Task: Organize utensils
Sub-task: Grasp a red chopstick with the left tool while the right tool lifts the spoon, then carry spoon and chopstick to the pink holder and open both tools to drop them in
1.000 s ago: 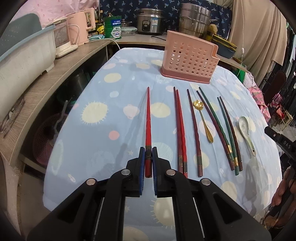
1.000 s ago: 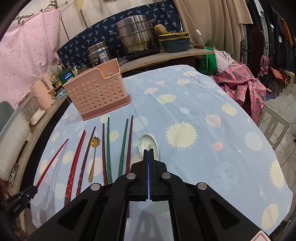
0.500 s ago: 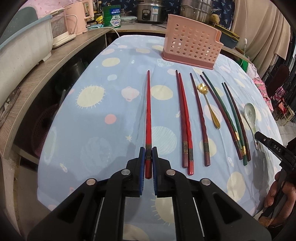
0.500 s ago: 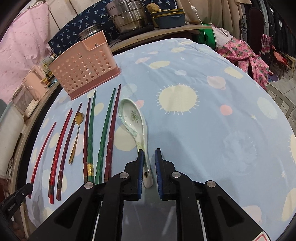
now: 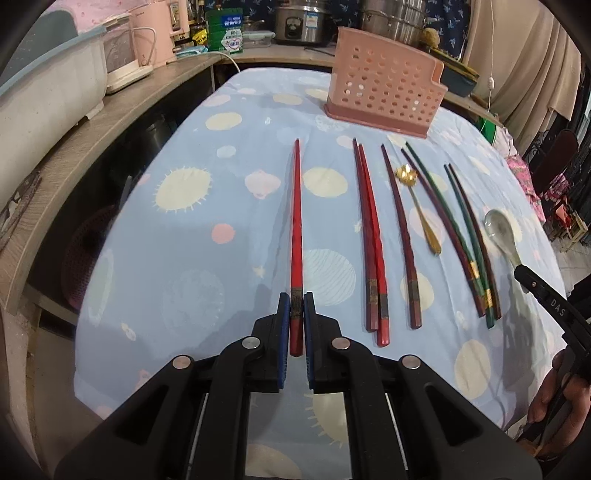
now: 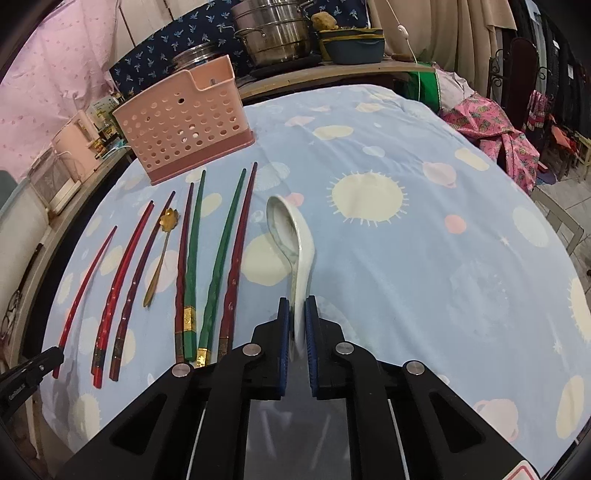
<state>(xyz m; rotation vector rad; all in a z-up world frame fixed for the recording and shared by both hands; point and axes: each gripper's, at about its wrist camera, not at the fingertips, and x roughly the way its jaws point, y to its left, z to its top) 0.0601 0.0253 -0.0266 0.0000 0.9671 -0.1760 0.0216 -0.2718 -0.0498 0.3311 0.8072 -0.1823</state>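
Observation:
My left gripper is shut on the near end of a red chopstick that lies straight on the blue patterned tablecloth. In the right wrist view my right gripper has the handle of a white ceramic spoon between its blue pads; its jaws are closing and the pads press on the handle. The spoon is tipped onto its edge. Between the two grippers lie several more red, maroon and green chopsticks and a small gold spoon. A pink perforated utensil basket stands upright at the far side.
A wooden counter with white and pink appliances runs along the left of the table. Steel pots and a blue dish stand behind the basket. A person's hand holds the right gripper at the table's near right edge. Pink cloth lies at far right.
The right gripper has come down over the white spoon, opened around its handle and closed on it; the spoon has rolled onto its edge. The left gripper keeps its hold on the red chopstick.

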